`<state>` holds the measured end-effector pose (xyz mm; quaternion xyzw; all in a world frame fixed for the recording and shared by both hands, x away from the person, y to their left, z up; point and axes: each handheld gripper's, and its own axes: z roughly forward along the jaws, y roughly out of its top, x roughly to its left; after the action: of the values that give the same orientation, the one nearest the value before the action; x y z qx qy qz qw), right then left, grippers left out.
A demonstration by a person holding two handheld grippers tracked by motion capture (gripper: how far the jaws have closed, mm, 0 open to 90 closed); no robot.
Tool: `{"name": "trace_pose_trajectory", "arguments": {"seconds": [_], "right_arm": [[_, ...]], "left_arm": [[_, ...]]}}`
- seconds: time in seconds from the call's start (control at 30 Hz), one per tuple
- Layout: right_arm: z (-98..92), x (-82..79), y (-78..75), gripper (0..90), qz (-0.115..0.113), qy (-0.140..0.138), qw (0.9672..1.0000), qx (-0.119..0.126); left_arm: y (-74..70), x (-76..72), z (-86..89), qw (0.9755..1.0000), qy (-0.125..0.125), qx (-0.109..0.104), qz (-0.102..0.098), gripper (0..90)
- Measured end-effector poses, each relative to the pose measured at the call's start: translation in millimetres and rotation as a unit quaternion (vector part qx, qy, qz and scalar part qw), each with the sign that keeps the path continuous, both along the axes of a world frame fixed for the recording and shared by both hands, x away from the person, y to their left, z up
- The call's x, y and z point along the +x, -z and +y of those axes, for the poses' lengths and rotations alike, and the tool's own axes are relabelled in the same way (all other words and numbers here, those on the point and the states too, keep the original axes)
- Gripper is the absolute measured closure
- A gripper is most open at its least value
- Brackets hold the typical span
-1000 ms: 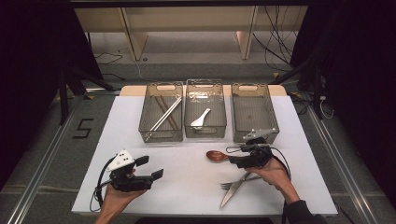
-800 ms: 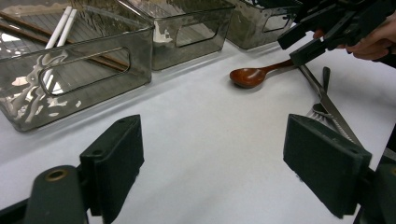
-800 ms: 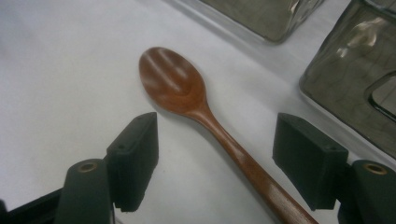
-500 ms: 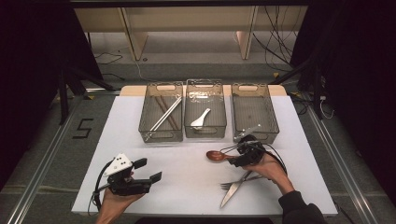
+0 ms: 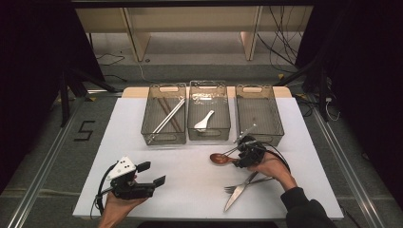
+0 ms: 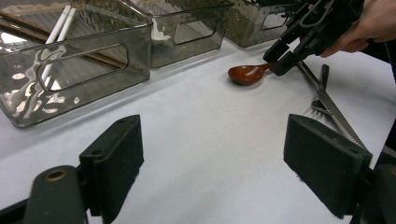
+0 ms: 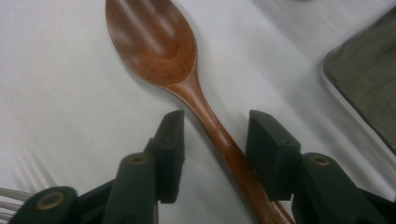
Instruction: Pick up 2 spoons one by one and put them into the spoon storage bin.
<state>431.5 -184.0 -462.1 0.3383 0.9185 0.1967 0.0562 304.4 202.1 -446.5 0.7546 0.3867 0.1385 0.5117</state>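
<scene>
Spoon handle: the wooden spoon (image 7: 184, 86) lies on the white bench (image 5: 190, 175), its handle end cut off under the right gripper (image 7: 215, 144).
Right gripper: jaws straddle the handle, have just been closing, pads not yet touching.
Left gripper (image 5: 151, 174): wide apart, holding nothing, near left.
Nearby: fork (image 5: 234, 187) and knife (image 5: 239, 190) crossed just nearer; three clear bins (image 5: 209, 134) beyond.

Three clear bins (image 5: 164, 114), one wooden spoon (image 5: 219, 158), one white spoon (image 5: 204, 120), one fork (image 5: 244, 185), one knife (image 5: 237, 194).
</scene>
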Motion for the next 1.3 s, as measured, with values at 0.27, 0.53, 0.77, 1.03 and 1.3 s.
{"name": "trace_pose_trajectory", "arguments": {"seconds": [0.27,0.53,0.77,1.03,1.3], "right_arm": [[7.7,1.1,-0.3,72.5,-0.008,-0.031,0.9992,-0.025],[15.7,-2.0,-1.4,81.3,-0.022,-0.073,0.9961,-0.043],[14.8,-7.8,-10.1,81.8,-0.045,-0.079,0.9953,-0.033],[16.7,-16.4,-35.3,81.9,-0.072,-0.083,0.9939,0.006],[29.7,-10.6,-60.5,82.0,-0.095,-0.074,0.9924,0.025]], "left_arm": [[-0.1,-0.1,-1.5,1.0,0.006,0.006,-0.001,19.5],[0.6,-0.1,-2.5,0.9999,0.007,0.01,-0.001,19.5],[-0.1,-0.4,-1.0,0.9999,0.004,0.008,-0.006,19.5],[-1.0,-1.0,-0.1,0.9999,-0.004,0.002,-0.015,19.4],[-0.7,-0.8,1.3,0.9997,-0.011,-0.001,-0.02,18.5]]}}
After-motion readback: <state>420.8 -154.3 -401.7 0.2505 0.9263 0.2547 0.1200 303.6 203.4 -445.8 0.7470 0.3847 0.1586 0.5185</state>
